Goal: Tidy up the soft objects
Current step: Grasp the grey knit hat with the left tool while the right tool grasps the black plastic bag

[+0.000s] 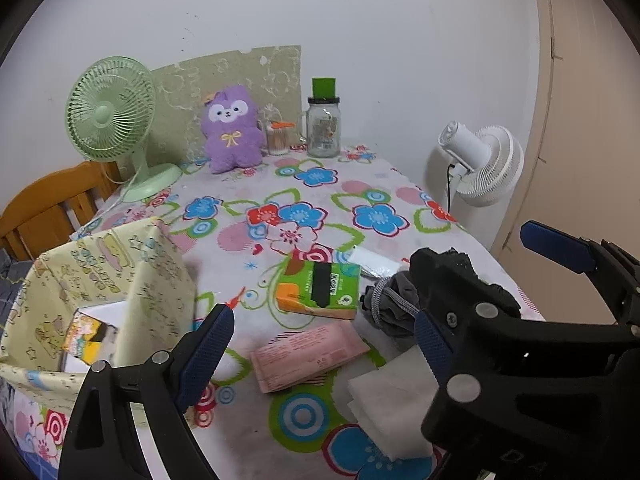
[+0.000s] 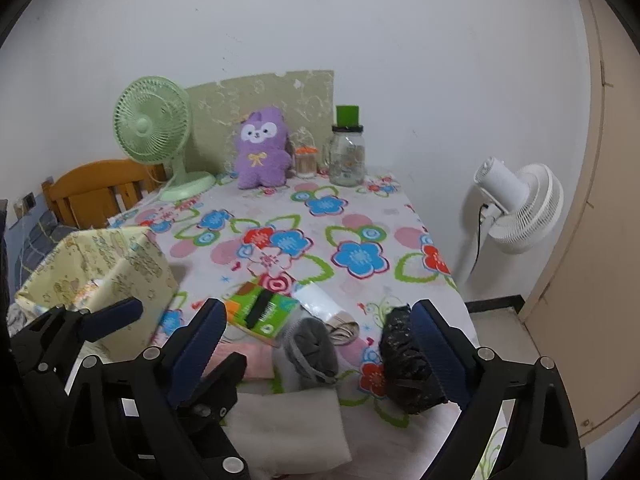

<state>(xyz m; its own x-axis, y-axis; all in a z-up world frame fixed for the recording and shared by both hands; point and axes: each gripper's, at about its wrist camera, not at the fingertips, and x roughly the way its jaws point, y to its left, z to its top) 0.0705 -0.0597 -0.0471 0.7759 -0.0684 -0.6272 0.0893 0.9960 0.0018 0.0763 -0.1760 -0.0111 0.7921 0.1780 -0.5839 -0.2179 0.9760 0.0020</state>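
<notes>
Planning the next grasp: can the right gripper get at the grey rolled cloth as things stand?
Probably yes. The right gripper is open, and the grey rolled cloth lies on the tablecloth between its fingers with nothing on top. The black bundle sits close beside the right finger and may get nudged.

Two wrist views, close above near table (image 1: 256, 432) edge, apparently wallward, sharing its clutter.
</notes>
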